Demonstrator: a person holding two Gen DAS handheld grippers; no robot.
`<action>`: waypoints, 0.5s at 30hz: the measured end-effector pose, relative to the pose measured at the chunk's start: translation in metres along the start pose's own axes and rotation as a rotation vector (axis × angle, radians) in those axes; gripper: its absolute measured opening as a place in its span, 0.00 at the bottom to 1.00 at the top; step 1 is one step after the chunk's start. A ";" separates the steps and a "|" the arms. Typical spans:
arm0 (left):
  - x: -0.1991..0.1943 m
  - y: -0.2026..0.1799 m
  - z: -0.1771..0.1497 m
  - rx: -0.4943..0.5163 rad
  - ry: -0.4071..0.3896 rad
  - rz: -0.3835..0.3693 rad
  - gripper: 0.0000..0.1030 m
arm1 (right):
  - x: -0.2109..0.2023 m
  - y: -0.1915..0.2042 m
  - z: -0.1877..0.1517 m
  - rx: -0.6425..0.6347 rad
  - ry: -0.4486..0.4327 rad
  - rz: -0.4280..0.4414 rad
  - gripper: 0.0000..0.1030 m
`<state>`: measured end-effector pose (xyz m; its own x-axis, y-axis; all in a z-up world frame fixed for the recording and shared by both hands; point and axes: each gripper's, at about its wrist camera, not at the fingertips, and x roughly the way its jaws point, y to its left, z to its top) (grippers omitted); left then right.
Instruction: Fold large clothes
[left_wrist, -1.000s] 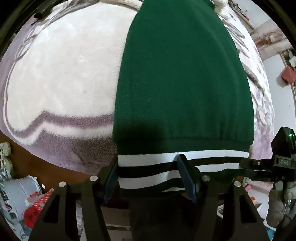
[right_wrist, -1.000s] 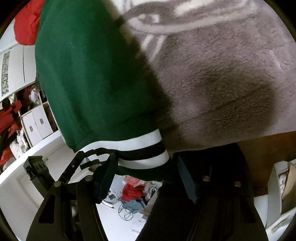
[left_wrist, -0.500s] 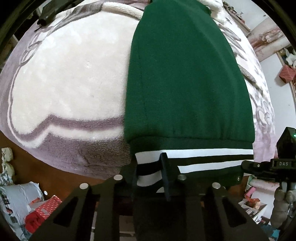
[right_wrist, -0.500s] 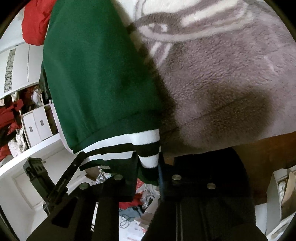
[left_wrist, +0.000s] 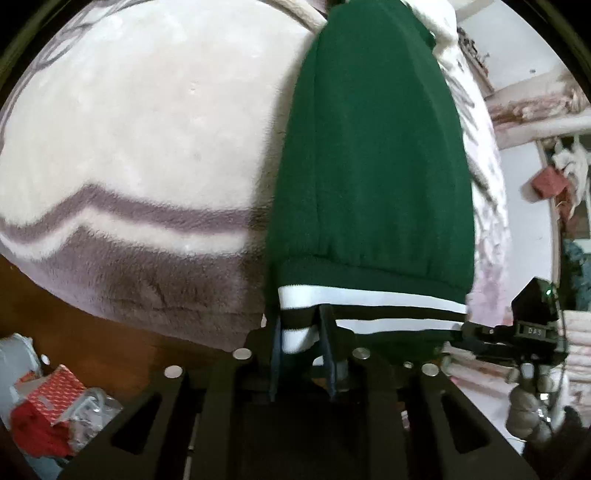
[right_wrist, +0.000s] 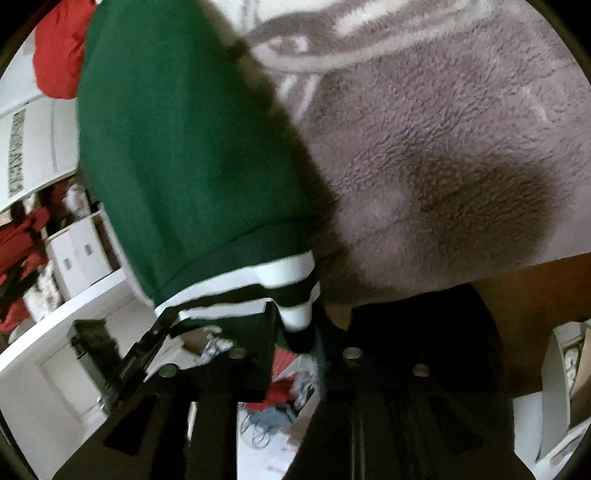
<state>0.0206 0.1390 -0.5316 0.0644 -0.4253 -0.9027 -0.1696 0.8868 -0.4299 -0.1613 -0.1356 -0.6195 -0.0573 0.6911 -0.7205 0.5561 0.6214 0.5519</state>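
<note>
A dark green garment (left_wrist: 369, 147) lies lengthwise on a fluffy cream and mauve blanket (left_wrist: 129, 129). Its black and white striped hem (left_wrist: 388, 301) hangs at the near edge. My left gripper (left_wrist: 301, 317) holds the hem's left corner; the fabric sits bunched between the pads while the jaws are opening slightly. In the right wrist view the same garment (right_wrist: 184, 147) shows, and my right gripper (right_wrist: 295, 314) pinches the hem's right corner (right_wrist: 295, 291), its jaws also opening a little with cloth between them. Each view shows the other gripper (left_wrist: 517, 332) (right_wrist: 122, 354) at the hem's far end.
The blanket (right_wrist: 443, 147) ends at a brown wooden bed edge (left_wrist: 55, 306). A red patterned box (left_wrist: 48, 398) and clutter lie on the floor below. Red clothing (right_wrist: 59, 48) and white cabinets (right_wrist: 74, 251) stand beyond the garment's far side.
Both grippers went from wide open around the hem to closed on it. The left gripper slid along to the hem's left corner. The right gripper stayed at the right corner.
</note>
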 end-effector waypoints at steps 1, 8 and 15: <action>-0.002 0.007 -0.001 -0.012 0.006 -0.026 0.33 | -0.005 -0.001 -0.001 -0.012 -0.003 -0.003 0.49; 0.030 0.044 0.010 -0.155 0.028 -0.249 0.55 | 0.001 -0.011 0.020 -0.051 0.000 0.127 0.63; 0.060 0.044 0.018 -0.153 0.045 -0.326 0.64 | 0.071 0.001 0.050 -0.059 0.094 0.317 0.64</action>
<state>0.0342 0.1561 -0.6049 0.0960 -0.6916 -0.7158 -0.2926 0.6678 -0.6844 -0.1230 -0.1044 -0.6915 0.0330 0.8830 -0.4682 0.5096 0.3881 0.7679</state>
